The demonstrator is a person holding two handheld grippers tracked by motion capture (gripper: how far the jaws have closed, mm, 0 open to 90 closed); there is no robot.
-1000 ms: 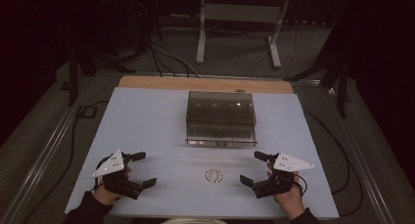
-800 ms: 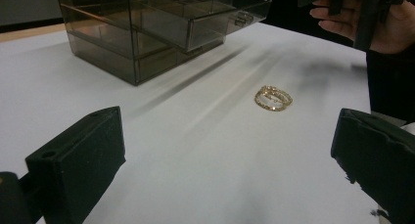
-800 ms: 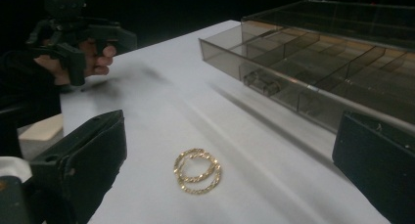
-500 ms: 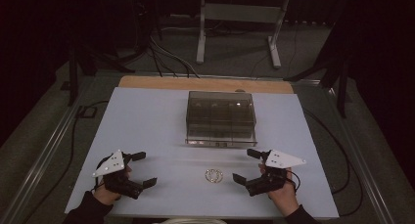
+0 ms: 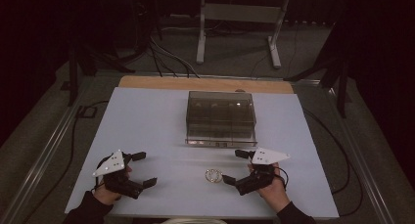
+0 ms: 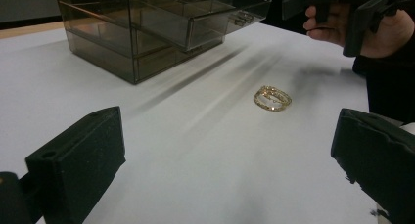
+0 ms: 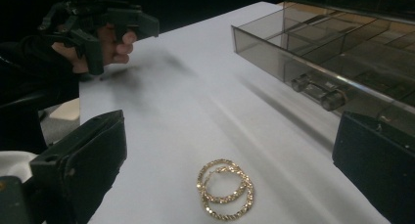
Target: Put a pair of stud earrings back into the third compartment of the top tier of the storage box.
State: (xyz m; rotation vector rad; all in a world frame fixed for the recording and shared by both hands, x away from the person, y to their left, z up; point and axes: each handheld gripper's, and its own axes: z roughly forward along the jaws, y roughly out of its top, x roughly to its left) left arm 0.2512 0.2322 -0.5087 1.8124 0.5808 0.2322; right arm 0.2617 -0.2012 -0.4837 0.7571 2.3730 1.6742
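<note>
Holding my right gripper (image 5: 235, 168) with jaws wide, I see the gold hoop earrings (image 7: 225, 187) at twelve o'clock, nearer than my left gripper (image 5: 144, 169).

- Left hand-held gripper (image 5: 142, 175): black body, blocky black jaws, a grey three-cornered plate with dark dots on top.
- Right hand-held gripper (image 5: 234, 166): same build, black cable trailing.
- Dark sleeves at both wrists.
</note>
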